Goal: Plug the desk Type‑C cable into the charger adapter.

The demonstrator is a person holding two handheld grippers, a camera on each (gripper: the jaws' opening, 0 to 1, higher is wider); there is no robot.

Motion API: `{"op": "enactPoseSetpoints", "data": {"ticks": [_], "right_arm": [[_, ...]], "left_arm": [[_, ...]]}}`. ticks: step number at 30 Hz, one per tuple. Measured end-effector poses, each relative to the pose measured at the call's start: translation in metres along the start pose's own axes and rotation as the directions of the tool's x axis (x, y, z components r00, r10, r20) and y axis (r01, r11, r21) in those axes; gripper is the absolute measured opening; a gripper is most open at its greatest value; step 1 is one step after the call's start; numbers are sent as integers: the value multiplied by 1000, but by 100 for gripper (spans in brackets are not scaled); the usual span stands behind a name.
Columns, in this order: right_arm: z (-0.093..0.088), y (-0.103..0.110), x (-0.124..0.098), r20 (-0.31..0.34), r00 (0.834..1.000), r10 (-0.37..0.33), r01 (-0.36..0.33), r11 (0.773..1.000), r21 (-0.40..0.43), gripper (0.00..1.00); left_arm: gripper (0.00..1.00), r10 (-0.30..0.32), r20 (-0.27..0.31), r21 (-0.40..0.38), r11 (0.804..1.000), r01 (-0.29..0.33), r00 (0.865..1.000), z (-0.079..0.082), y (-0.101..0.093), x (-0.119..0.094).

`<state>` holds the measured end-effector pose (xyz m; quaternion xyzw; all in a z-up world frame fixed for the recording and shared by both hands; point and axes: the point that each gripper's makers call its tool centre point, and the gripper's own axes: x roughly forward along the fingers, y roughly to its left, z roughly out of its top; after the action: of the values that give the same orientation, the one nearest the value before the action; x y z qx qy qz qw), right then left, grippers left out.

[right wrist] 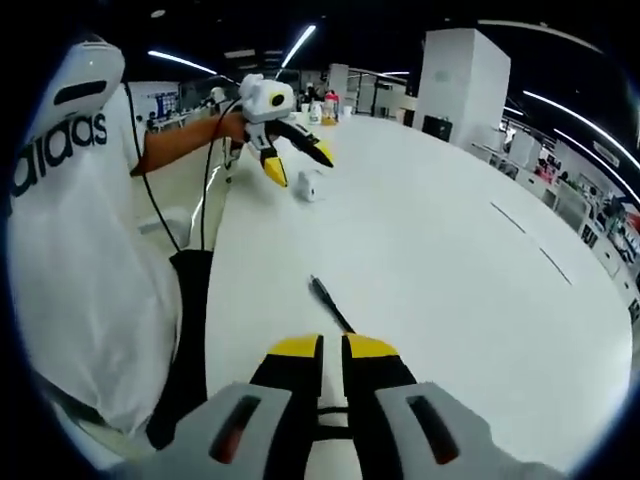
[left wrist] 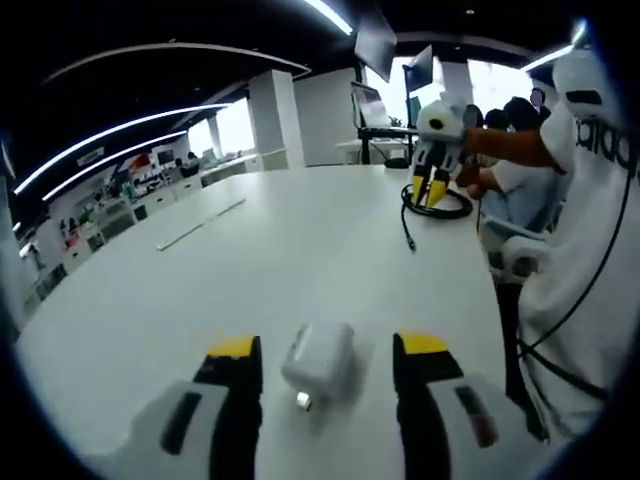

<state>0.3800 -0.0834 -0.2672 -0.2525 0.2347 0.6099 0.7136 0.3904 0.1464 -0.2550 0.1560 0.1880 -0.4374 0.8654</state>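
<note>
A white charger adapter (left wrist: 318, 362) lies on the white table (left wrist: 250, 280), between the jaws of my left gripper (left wrist: 330, 348), which stands open around it without touching. In the right gripper view the adapter (right wrist: 308, 187) sits far off under the left gripper (right wrist: 297, 162). My right gripper (right wrist: 332, 347) is shut on the black Type-C cable (right wrist: 328, 303), whose plug end points ahead across the table. From the left gripper view, the right gripper (left wrist: 431, 190) stands on the coiled cable (left wrist: 436, 208), with one loose end trailing toward me.
A person in a white shirt (right wrist: 90, 250) stands at the table's edge, holding both grippers. A thin pale strip (left wrist: 198, 223) lies on the far left of the table. Desks with monitors (left wrist: 375, 105) and shelves stand beyond.
</note>
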Motion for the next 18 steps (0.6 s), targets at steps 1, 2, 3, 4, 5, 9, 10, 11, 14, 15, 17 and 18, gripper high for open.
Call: {"op": "enactPoseSetpoints", "data": {"ticks": [1, 2, 3, 4, 5, 9, 10, 11, 14, 15, 17, 18], "right_arm": [[0, 0, 2, -2, 1000, 2, -2, 1000, -4, 7], [0, 0, 3, -4, 1000, 5, -5, 1000, -7, 7], [-1, 0, 5, -6, 1000, 7, -7, 1000, -11, 7], [-1, 0, 6, -7, 1000, 11, -12, 1000, -12, 7], [-1, 0, 7, -7, 1000, 14, -14, 1000, -15, 7], [0, 1, 12, -20, 999, 32, -32, 999, -33, 7], [-1, 0, 13, -28, 999, 35, -36, 999, -41, 7], [-1, -1, 15, -35, 999, 39, -41, 998, -45, 7], [-1, -2, 18, -44, 998, 52, -54, 997, -53, 7], [-1, -3, 19, -48, 997, 54, -57, 997, -56, 7], [0, -3, 20, -56, 997, 59, -63, 996, -65, 7], [1, -3, 22, -58, 996, 63, -67, 995, -70, 7]], "left_arm": [[49, -9, -4, 0, 1000, 9, 1000, 0, -1, 1], [48, -18, -8, 0, 1000, 18, 1000, -1, -2, 2], [46, -27, -11, 0, 1000, 27, 1000, -1, -3, 3], [45, -33, -16, 1, 999, 33, 999, -2, -3, 4], [45, -39, -20, 1, 999, 39, 999, -3, -3, 5], [45, -53, -40, 10, 999, 53, 998, -4, -1, 8], [45, -56, -48, 14, 998, 57, 997, -4, 0, 9], [44, -65, -57, 13, 998, 66, 996, -5, 1, 10], [41, -88, -74, 22, 996, 90, 993, -6, 1, 13], [41, -98, -83, 25, 995, 100, 992, -7, 0, 13], [39, -104, -89, 18, 994, 106, 991, -5, 1, 14], [38, -107, -91, 17, 994, 109, 990, -5, 1, 15]]}}
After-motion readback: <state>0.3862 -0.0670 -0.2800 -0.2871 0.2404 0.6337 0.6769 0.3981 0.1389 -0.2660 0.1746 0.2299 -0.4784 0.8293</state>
